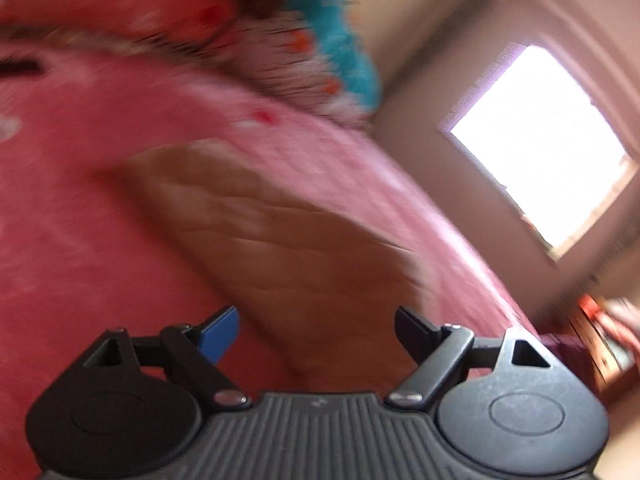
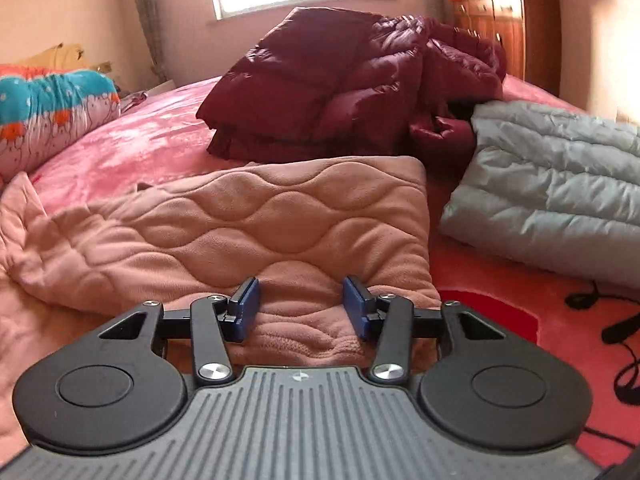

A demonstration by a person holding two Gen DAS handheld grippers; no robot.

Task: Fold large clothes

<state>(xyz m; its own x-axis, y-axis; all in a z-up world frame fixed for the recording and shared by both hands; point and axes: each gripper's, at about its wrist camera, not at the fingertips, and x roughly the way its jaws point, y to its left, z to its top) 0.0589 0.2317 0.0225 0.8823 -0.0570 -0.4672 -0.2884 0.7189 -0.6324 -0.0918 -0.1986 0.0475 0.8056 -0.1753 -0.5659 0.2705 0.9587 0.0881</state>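
Right wrist view is showing the peach quilted garment [image 2: 240, 232] lying partly folded on the pink bedspread [image 2: 132, 148], wavy stitching on top; the right gripper [image 2: 302, 306] is standing half open around its near edge. The left gripper [image 1: 316, 334] is hanging wide open and empty over the blurred garment.

Peach-pink quilted fleece garment [image 2: 256, 232] w/ wavy stitched lines lay flat on the bed, right part squared off, left part rumpled & spread out; the left wrist view was too blurred for detail. Dark maroon shiny puffer jacket [image 2: 352, 84] sat heaped behind it. Pale grey quilted puffer jacket [image 2: 552, 192] lay flat to the right, touching the maroon one.
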